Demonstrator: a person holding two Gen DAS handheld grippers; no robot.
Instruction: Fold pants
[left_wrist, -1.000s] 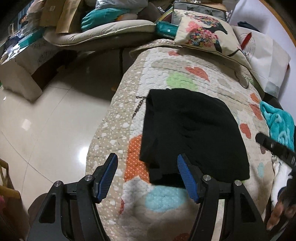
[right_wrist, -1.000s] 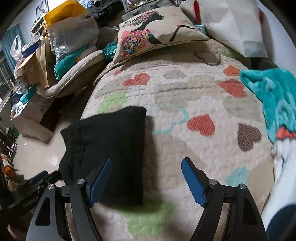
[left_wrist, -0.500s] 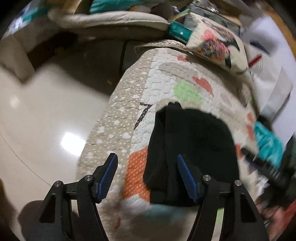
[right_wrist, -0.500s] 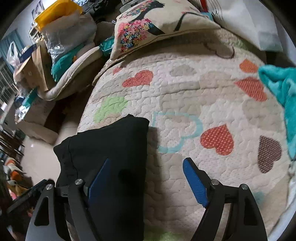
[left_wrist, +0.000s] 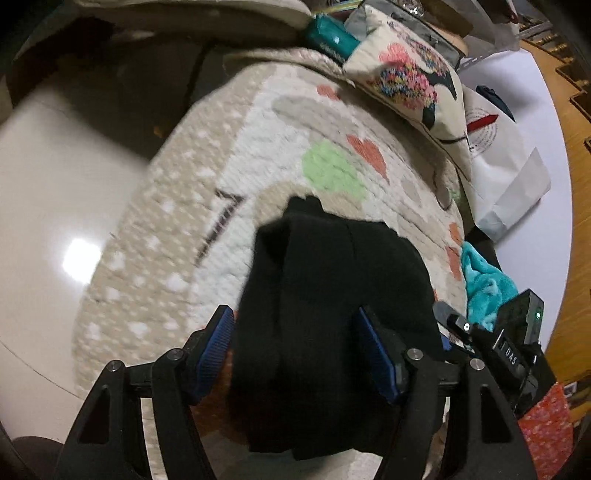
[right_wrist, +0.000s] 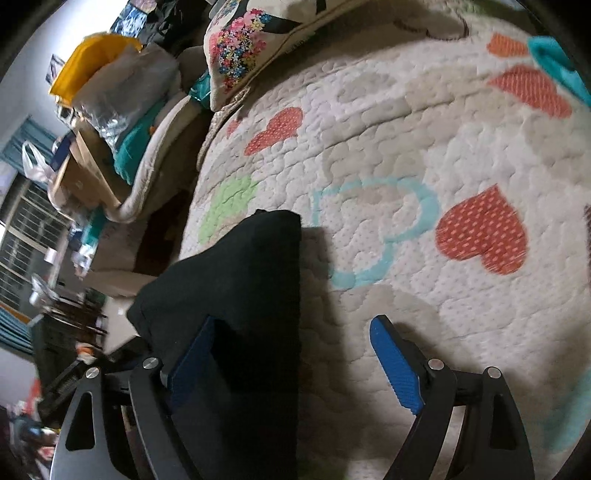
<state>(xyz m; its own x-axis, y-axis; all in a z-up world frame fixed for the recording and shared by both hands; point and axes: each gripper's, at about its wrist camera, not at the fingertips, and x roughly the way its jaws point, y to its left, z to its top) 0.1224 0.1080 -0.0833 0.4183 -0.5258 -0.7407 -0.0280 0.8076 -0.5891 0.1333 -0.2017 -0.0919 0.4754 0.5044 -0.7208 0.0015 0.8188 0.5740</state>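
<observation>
The black pants (left_wrist: 332, 295) lie folded into a thick bundle on the heart-patterned quilt (left_wrist: 258, 155). My left gripper (left_wrist: 295, 347) is open, its blue pads either side of the bundle's near end. In the right wrist view the pants (right_wrist: 240, 288) lie at the left. My right gripper (right_wrist: 291, 362) is open, its left pad over the pants' right edge and its right pad over bare quilt (right_wrist: 424, 147). The right gripper's body (left_wrist: 509, 339) shows at the right of the left wrist view.
A floral cushion (left_wrist: 413, 81) and a white paper bag (left_wrist: 506, 170) lie at the bed's far end. A teal towel (left_wrist: 484, 280) lies at the right. Shiny tile floor (left_wrist: 55, 192) lies left of the bed edge. Boxes and bags (right_wrist: 103, 110) are piled beyond.
Both grippers have moved in and down towards the pants. The left now straddles the bundle's near end; the right has closed on its right edge. The pants look more bunched.
</observation>
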